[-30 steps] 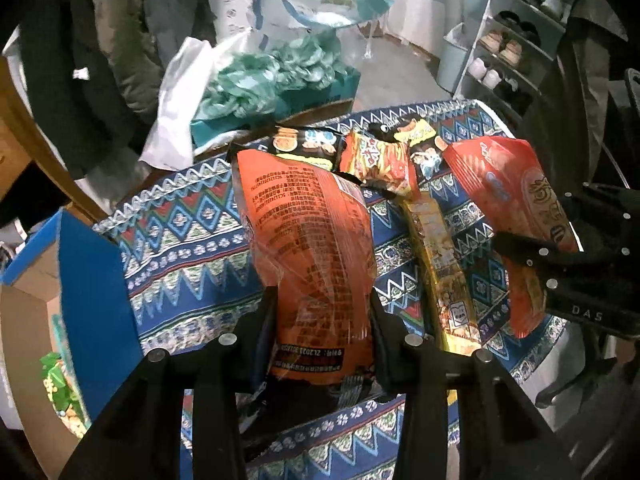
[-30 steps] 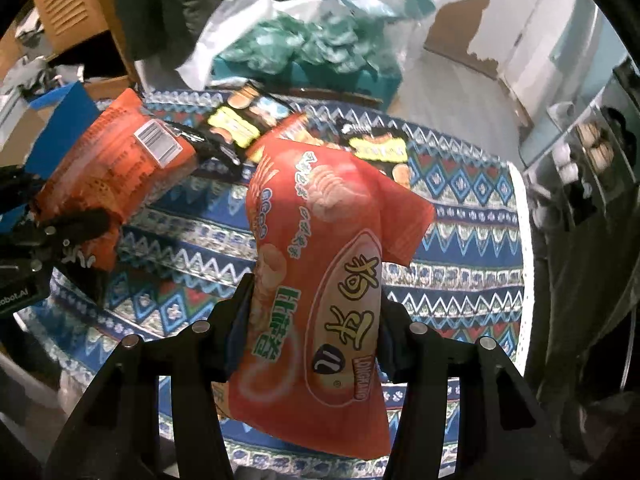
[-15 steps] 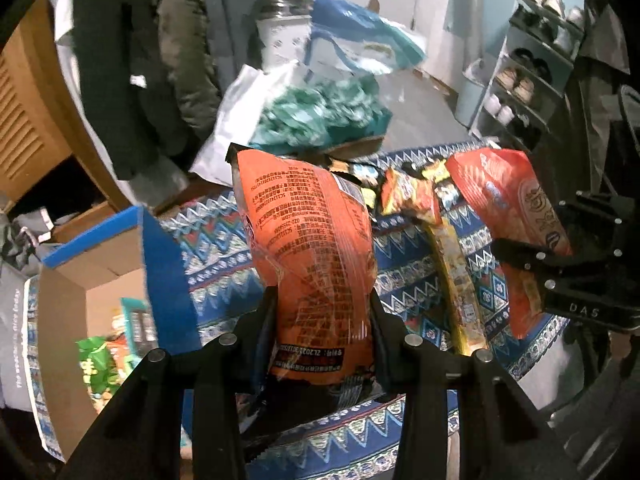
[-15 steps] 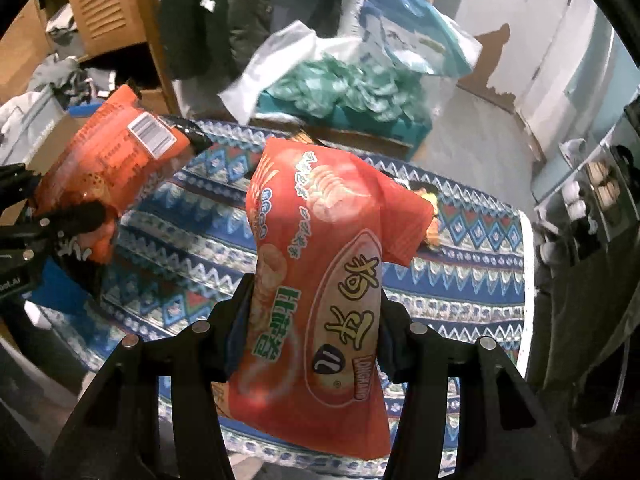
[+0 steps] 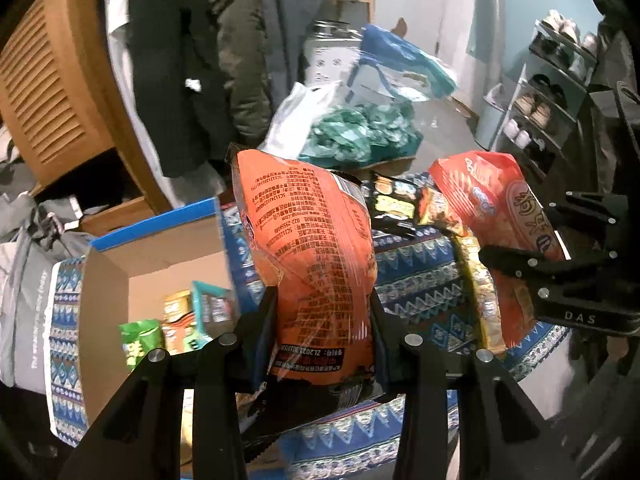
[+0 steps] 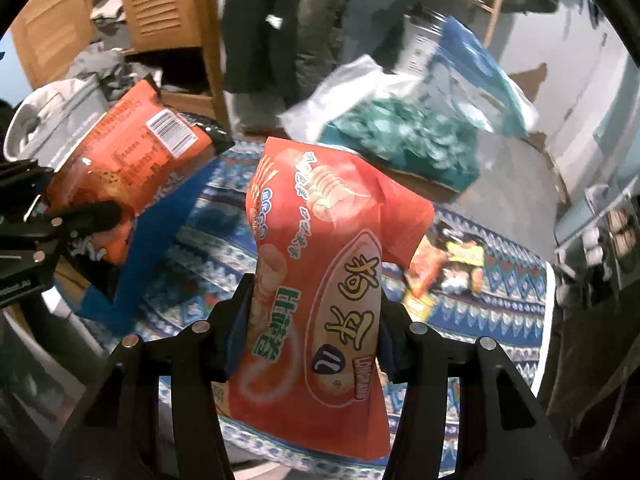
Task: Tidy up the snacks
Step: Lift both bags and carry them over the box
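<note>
My left gripper (image 5: 320,316) is shut on an orange snack bag (image 5: 308,256), held upright in the air beside the open blue-edged cardboard box (image 5: 160,252). The bag also shows in the right wrist view (image 6: 132,164). My right gripper (image 6: 316,312) is shut on a red chip bag (image 6: 320,280), held above the patterned cloth; the bag shows at the right in the left wrist view (image 5: 500,216). Several snack packs (image 5: 176,324) lie inside the box. A long yellow pack (image 5: 480,300) and black and orange packs (image 5: 392,200) lie on the cloth.
The blue patterned tablecloth (image 5: 420,276) covers the table. A teal pile in a box (image 5: 360,136) and a white plastic bag (image 5: 296,116) stand behind it. A wooden cabinet (image 5: 52,96), hanging coats (image 5: 192,60) and a shoe rack (image 5: 552,92) surround the table.
Both grippers have lifted their bags and swung left. The open box now shows more fully under the left gripper, and the table's snack packs sit farther right.
</note>
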Demonstrator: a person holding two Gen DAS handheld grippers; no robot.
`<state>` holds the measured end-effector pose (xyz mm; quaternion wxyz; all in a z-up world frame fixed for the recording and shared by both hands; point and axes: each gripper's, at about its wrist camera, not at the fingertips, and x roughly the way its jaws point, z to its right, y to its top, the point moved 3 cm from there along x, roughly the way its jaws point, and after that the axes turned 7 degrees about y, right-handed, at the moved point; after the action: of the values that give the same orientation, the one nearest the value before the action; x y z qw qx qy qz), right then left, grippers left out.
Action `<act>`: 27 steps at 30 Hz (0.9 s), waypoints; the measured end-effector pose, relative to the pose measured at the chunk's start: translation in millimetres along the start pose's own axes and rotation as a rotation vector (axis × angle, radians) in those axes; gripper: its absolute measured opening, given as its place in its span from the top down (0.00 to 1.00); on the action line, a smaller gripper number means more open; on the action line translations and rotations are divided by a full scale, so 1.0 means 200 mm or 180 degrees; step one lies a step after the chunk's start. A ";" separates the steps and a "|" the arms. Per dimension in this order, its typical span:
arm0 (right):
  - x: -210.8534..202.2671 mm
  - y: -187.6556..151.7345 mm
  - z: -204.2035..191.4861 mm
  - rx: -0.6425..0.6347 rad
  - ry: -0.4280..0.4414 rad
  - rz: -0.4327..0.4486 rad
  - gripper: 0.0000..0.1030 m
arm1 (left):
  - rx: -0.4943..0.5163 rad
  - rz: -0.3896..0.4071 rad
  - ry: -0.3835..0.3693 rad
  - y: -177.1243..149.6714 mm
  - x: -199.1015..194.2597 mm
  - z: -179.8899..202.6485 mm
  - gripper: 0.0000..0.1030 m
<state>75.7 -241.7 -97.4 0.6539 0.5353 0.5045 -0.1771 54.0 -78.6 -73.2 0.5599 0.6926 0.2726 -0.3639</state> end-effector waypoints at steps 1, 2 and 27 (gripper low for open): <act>0.00 0.01 -0.02 -0.0021 0.0020 0.0001 0.50 | -0.0014 0.0007 0.0016 -0.01 -0.01 -0.02 0.60; 0.00 0.02 -0.04 -0.0038 0.0044 0.0001 0.50 | -0.0038 0.0010 0.0034 -0.01 -0.01 -0.05 0.60; 0.24 0.42 -0.70 -0.0510 0.0513 -0.0106 0.50 | -0.0515 0.0079 0.0405 -0.23 -0.09 -0.64 0.60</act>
<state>94.7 -73.4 -83.4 0.6489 0.4853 0.5768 -0.1035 32.6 56.3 -71.1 0.6001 0.6701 0.3275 -0.2890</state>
